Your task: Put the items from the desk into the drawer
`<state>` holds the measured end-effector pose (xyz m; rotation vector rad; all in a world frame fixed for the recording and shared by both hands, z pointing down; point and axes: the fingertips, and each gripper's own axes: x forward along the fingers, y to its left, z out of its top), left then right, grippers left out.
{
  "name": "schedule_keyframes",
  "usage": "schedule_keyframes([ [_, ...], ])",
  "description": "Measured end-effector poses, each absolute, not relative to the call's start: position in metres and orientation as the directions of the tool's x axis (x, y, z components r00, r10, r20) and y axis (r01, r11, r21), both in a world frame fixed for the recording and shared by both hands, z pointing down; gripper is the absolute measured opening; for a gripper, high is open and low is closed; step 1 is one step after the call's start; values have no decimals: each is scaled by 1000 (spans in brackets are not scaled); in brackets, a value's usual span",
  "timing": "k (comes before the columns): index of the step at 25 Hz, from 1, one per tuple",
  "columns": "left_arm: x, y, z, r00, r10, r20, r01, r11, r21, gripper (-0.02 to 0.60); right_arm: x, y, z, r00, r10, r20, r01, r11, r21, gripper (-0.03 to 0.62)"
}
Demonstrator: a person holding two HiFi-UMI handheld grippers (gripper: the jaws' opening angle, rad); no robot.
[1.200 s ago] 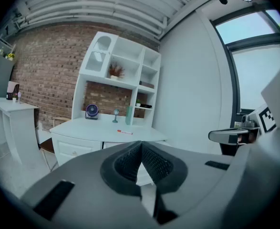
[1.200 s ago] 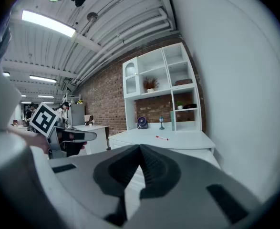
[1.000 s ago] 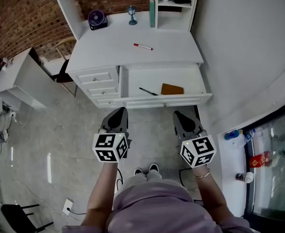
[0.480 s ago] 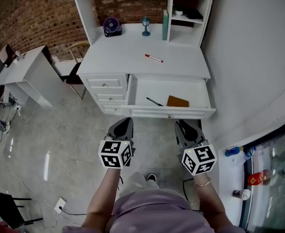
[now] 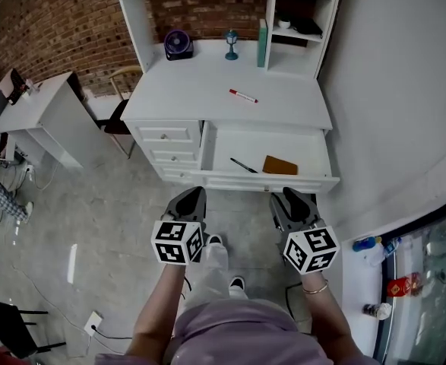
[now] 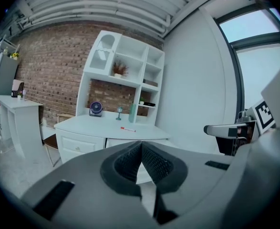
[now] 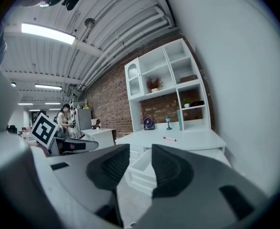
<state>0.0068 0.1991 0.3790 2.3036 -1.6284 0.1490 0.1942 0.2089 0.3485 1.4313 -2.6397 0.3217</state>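
Both grippers hang low before the white wooden desk (image 5: 169,90), well short of its front edge. The left gripper (image 5: 191,198) has its jaws pressed together at the tips, with nothing between them. The right gripper (image 5: 292,198) has its jaws slightly apart, also empty. The slim red-and-white marker (image 5: 243,95) lies near the desktop's middle. Under the front edge, toward the right corner, the open white drawer (image 5: 306,147) holds a thin black pen (image 5: 243,165) and a flat brown card (image 5: 280,165).

Right claw (image 7: 140,165) parted, empty; red marker (image 7: 169,139) on desk (image 7: 199,139).
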Motion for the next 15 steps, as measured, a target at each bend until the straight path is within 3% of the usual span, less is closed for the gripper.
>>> schedule_keyframes([
  [15,-32,64,396,377,-881,284,-922,-328,206,-2,158,77,353,-515,-824,234,-857,504,-112,137],
])
